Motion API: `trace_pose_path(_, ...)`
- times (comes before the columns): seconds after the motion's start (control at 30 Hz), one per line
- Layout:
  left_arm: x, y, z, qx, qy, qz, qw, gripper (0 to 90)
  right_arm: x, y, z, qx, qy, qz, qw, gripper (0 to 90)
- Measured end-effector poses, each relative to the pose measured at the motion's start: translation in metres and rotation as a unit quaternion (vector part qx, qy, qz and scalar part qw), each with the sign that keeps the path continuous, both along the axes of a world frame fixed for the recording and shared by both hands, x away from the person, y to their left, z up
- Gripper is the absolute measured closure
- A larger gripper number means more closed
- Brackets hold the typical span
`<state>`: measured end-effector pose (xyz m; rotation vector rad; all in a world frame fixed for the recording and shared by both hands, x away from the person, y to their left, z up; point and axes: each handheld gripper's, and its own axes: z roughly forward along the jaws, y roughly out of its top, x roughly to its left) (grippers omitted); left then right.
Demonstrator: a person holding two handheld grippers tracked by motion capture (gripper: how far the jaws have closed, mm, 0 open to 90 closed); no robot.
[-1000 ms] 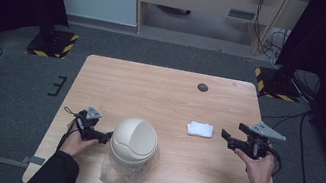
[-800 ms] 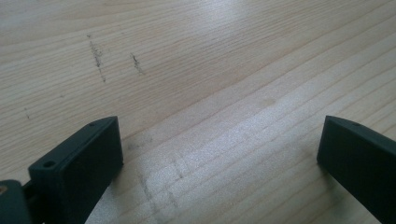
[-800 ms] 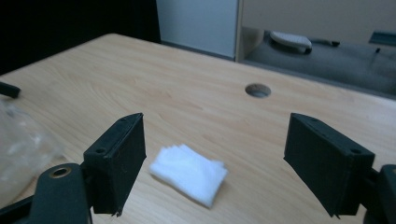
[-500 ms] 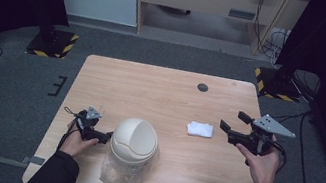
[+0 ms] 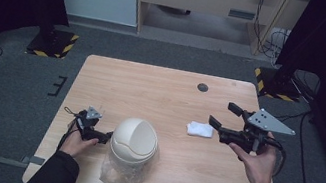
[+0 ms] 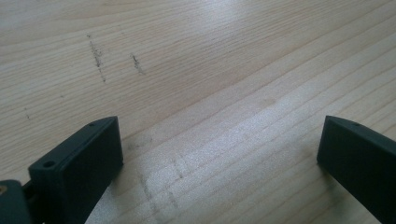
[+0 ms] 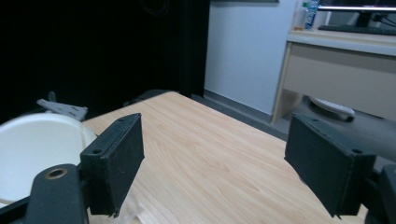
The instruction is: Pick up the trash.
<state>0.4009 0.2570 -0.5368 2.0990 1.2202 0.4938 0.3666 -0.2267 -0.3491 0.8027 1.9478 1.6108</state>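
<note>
Your right gripper (image 5: 223,121) hangs above the table (image 5: 151,89) with its jaws spread wide and nothing between them; in the right gripper view only bare wood lies past the pads. The white crumpled wad (image 5: 200,129), probably a tissue or small cloth though it is too small to be sure, lies on the wood just ahead of and below those jaws, near the tips but not touching them. Your left gripper (image 5: 104,136) rests low by the table, jaws likewise wide apart and empty, with plain wood grain under them in the left gripper view; the domed cream lid (image 5: 134,140) of the small bin sits just beyond its tips, over what looks like a clear body (image 5: 119,175)

Expect the wad to be very light and soft: it will squash rather than resist, and it can slide on the smooth wood if you nudge it from one side. Come down so the two pads straddle its bulky middle, low enough to catch the bottom folds, and close fully, since a loose pinch on an outer flap may only pull one layer free
</note>
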Motion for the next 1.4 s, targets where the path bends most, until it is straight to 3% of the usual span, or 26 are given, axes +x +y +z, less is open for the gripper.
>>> trace_pose_path(0.37,0.000,0.000,0.000,0.000,0.000,0.000,1.0000,0.0,-0.008,0.021,0.013,0.021,-0.007,0.042,0.9989,18.9)
trace_pose_path(0.8,0.000,0.000,0.000,0.000,0.000,0.000,1.0000,0.0,-0.006,0.059,0.016,0.015,-0.001,0.087,0.9961,20.0)
trace_pose_path(1.03,0.000,0.000,0.000,-0.001,0.000,0.000,1.0000,0.0,-0.006,0.086,0.004,0.007,0.021,0.121,0.9924,21.0)
trace_pose_path(1.4,0.000,0.000,0.000,-0.001,0.000,0.000,1.0000,0.0,-0.011,0.107,-0.010,0.015,0.047,0.150,0.9875,22.5)
